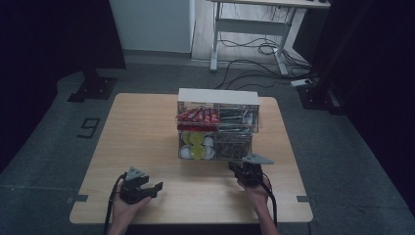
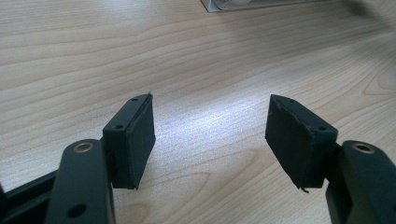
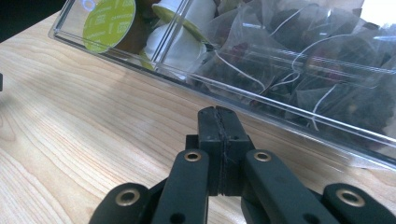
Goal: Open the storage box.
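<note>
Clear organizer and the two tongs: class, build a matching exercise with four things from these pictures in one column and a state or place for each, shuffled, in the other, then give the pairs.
1. left tongs
2. right tongs
3. red packets
4. green-lidded capsules

A. upper tier of the clear organizer
B. jaws pressed together, nothing between
C. lower tier, left compartment
D. jaws wide apart over bare table

Pairs: 1-D, 2-B, 3-A, 4-C
</note>
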A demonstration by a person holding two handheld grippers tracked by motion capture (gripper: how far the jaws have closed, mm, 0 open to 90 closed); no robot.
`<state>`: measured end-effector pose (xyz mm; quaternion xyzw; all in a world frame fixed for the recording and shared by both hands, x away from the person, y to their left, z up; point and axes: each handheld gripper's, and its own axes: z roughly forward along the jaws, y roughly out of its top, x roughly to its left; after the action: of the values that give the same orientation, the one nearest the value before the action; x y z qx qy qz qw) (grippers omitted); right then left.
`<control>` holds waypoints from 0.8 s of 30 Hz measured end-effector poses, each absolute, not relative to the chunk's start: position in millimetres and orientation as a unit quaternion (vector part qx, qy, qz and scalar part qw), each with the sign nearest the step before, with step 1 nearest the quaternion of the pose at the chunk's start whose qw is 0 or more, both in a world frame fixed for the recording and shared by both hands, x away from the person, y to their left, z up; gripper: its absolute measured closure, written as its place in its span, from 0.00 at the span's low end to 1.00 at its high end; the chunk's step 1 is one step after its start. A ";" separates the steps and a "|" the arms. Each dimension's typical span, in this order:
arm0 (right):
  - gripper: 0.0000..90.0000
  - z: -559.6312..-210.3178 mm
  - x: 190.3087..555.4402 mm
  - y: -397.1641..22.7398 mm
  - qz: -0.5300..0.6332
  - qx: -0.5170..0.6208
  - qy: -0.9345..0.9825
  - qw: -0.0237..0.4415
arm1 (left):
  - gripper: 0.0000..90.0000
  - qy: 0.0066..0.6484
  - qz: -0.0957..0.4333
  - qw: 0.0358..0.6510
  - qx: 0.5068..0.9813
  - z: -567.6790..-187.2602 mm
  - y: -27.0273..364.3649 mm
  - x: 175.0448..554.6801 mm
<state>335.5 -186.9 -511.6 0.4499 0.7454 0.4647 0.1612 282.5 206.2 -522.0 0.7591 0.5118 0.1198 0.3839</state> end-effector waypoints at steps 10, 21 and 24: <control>0.99 -514.2 337.3 -190.2 0.461 0.456 0.743 0.164 | 0.37 0.512 0.120 0.383 0.760 -522.7 205.6 282.7; 0.99 -512.8 336.8 -192.8 0.460 0.457 0.743 0.166 | 0.37 0.511 0.120 0.383 0.760 -522.0 205.8 282.4; 0.99 -512.8 336.7 -193.3 0.459 0.458 0.743 0.166 | 0.37 0.511 0.121 0.383 0.760 -521.9 205.9 282.4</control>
<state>336.7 -193.3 -512.8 0.4579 0.7427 0.4594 0.1661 282.4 205.9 -521.9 0.7599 0.5112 0.1207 0.3830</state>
